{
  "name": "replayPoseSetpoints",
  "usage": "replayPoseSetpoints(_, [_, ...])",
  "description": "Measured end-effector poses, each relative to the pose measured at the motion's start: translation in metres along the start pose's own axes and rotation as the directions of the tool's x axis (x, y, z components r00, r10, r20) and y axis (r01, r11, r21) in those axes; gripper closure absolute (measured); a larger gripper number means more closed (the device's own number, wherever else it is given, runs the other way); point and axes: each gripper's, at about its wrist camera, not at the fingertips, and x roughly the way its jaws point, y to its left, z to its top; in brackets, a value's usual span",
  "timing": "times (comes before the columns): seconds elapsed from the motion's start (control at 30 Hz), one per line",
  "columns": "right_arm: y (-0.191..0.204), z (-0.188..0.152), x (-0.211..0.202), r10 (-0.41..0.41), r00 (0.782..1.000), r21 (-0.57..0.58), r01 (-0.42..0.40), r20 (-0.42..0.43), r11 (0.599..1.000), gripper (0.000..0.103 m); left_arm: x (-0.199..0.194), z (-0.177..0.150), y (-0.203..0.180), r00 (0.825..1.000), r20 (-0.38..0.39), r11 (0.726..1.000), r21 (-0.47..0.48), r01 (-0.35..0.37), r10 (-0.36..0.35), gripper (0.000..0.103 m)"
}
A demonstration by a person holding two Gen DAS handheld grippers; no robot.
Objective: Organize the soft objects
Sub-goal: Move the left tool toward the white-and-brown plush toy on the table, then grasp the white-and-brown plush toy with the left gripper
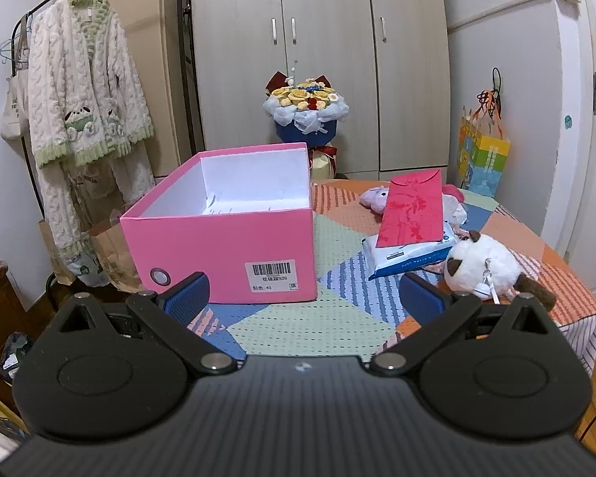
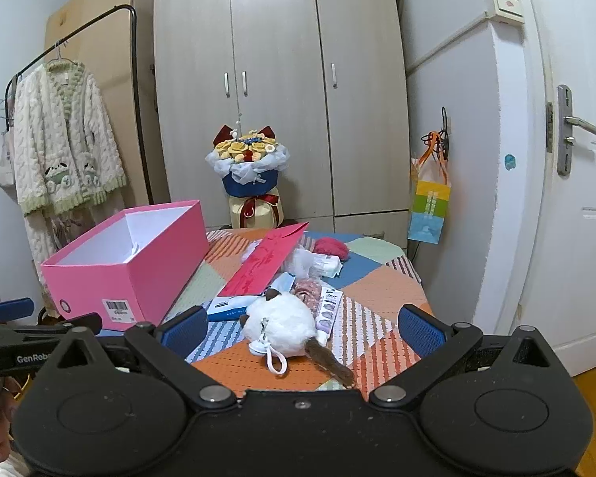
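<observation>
Fingers on both your grippers, left (image 1: pixel 304 292) & right (image 2: pixel 302 324), are spread w/ nothing held. Plush cat (image 2: pixel 282 326) lies on the worktop (image 2: pixel 377 290) right of the pink box (image 2: pixel 139 266), touching a toothpaste tube (image 2: pixel 329 312) & wipes pack (image 2: pixel 234 306). A sloppy pinch could catch its keyring or drag that clutter along.

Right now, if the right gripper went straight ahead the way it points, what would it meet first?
Probably the white plush cat, lying between the open fingers of the right gripper. Depth is hard to judge; it may sit slightly below the line.
</observation>
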Motion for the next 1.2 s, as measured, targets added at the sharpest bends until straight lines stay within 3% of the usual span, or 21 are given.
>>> replayPoseSetpoints(0.33, [0.0, -0.005, 0.003, 0.019, 1.0, -0.016, -0.02, -0.013, 1.0, 0.0, -0.003, 0.0, -0.002, 1.0, -0.002, 1.0, 0.008, 0.005, -0.005, 0.0])
replayPoseSetpoints(0.6, [0.003, -0.006, -0.005, 0.058, 0.997, -0.096, -0.054, 0.044, 0.994, 0.0, -0.019, 0.013, -0.006, 0.997, 0.047, 0.998, 0.024, 0.065, -0.067, 0.0])
replayPoseSetpoints(0.7, [0.003, -0.006, -0.002, 0.097, 0.993, -0.142, -0.088, 0.063, 0.986, 0.0, -0.018, 0.016, -0.003, 0.992, 0.081, 0.994, -0.035, 0.101, -0.098, 0.0])
replayPoseSetpoints(0.93, [-0.008, -0.021, 0.033, 0.192, 0.98, -0.148, -0.182, 0.056, 0.972, 0.0, 0.017, 0.016, -0.006, 0.976, 0.055, 0.969, -0.12, 0.216, -0.211, 0.0])
replayPoseSetpoints(1.03, [-0.015, -0.031, 0.058, 0.256, 0.966, -0.128, -0.251, 0.03, 0.96, 0.0, 0.041, 0.013, -0.016, 0.963, 0.015, 0.954, -0.133, 0.27, -0.27, 0.001])
replayPoseSetpoints(1.2, [-0.022, -0.042, 0.102, 0.29, 0.956, -0.119, -0.292, -0.038, 0.949, 0.0, 0.082, 0.001, -0.046, 0.94, -0.065, 0.938, -0.113, 0.328, -0.336, 0.004])
